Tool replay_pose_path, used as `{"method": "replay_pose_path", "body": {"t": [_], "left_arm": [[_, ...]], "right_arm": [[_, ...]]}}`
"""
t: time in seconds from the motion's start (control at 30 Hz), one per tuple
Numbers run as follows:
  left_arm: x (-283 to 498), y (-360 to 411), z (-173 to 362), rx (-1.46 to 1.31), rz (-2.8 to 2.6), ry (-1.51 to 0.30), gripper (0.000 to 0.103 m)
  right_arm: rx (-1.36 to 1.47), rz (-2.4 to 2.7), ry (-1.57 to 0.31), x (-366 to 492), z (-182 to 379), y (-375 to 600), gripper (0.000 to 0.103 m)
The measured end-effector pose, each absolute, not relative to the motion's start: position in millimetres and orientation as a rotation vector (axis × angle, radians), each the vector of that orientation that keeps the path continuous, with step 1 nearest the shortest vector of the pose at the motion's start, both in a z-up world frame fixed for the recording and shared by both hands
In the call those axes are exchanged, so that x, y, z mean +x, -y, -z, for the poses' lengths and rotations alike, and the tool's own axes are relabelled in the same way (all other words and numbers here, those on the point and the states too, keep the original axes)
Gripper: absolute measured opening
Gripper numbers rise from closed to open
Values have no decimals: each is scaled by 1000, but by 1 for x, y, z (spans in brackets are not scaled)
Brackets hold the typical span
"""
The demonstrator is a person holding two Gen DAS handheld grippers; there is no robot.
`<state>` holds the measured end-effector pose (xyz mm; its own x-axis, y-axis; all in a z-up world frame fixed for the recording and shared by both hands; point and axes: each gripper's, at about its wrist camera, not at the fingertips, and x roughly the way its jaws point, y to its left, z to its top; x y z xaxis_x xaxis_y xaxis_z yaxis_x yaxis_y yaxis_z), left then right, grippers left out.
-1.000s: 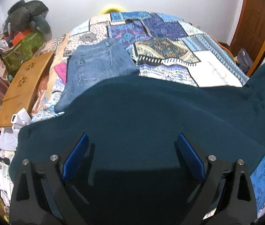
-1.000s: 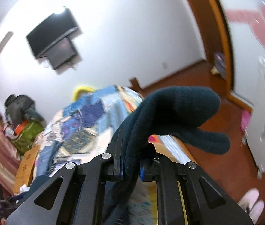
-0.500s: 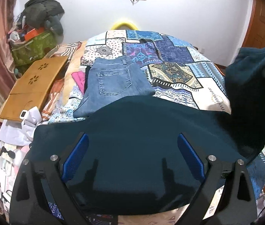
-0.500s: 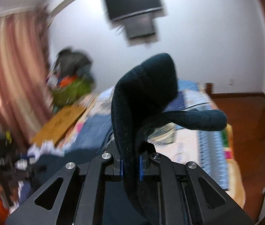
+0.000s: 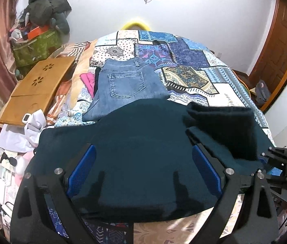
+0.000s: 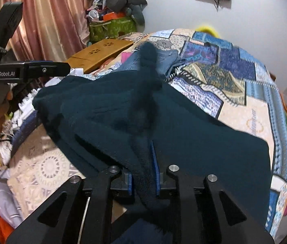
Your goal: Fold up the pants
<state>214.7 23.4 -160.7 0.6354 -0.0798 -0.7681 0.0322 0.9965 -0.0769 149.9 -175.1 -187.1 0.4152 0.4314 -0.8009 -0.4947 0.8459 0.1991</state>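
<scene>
Dark teal pants [image 5: 139, 146] lie spread across the near end of the bed; they also show in the right wrist view [image 6: 194, 134]. My left gripper [image 5: 144, 167] is open and empty, hovering just above the middle of the pants. My right gripper [image 6: 143, 174] is shut on a fold of the teal pants, and a lifted end of the fabric [image 6: 148, 65] drapes forward over the rest. In the left wrist view that folded-over end [image 5: 222, 130] lies on the right side, with the right gripper [image 5: 273, 158] at its edge.
Folded blue jeans [image 5: 125, 87] lie on the patchwork bedspread [image 5: 194, 69] beyond the teal pants. A wooden lap desk [image 5: 37, 87] and white clutter [image 5: 21, 130] sit at the bed's left. A green bag with piled clothes [image 5: 35, 44] stands far left. A wooden door [image 5: 281, 46] is at right.
My right gripper has swung the raised end of the teal pants leftward and down onto the spread fabric. My left gripper has stayed open, with its view tilting up slightly.
</scene>
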Motion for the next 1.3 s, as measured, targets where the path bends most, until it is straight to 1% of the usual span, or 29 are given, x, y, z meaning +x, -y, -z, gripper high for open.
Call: {"method": "replay_pose_path", "body": {"t": [0.13,0.27,0.33,0.47,0.53,0.63,0.73,0.83,0.93,0.97,1.0,1.03,1.07,1.1,1.17,1.23,1.27,1.3], "left_arm": [[215,-14,151,-56,92,-871,96],[217,2,143,-65,157,-873,98],[220,9,143,-72,183,-888,98],[226,24,148,-90,221,-940,98],[226,30,149,-104,237,-953,98],[228,39,148,-123,260,-966,98],[233,49,154,-126,278,-988,99],[243,55,172,-132,279,-1063,99],[250,56,195,-175,288,-1149,99],[250,56,201,-194,304,-1171,96],[250,58,208,-213,325,-1196,90],[249,60,211,-208,324,-1196,89],[247,63,210,-194,320,-1182,85],[245,67,208,-182,336,-1173,74],[243,73,206,-176,360,-1174,64],[242,77,202,-161,364,-1169,57],[243,78,202,-161,366,-1172,51],[244,76,201,-166,363,-1173,42]], "right_arm": [[21,-612,-1014,143,175,182,35],[55,-604,-984,136,161,195,37],[78,-592,-959,134,153,206,42],[101,-540,-905,131,142,228,46],[87,-476,-885,131,143,240,52],[72,-400,-901,134,154,252,52],[89,-347,-966,138,177,262,52],[88,-334,-1006,135,193,265,52],[115,-339,-1002,129,200,268,53],[126,-341,-998,127,201,271,53],[139,-342,-994,126,201,273,53],[155,-345,-992,126,202,275,53],[165,-348,-991,125,203,276,53],[173,-349,-991,124,204,277,53],[183,-351,-992,123,208,277,53],[189,-351,-987,120,209,278,53],[193,-351,-985,119,210,278,53],[200,-350,-982,117,211,279,53]]}}
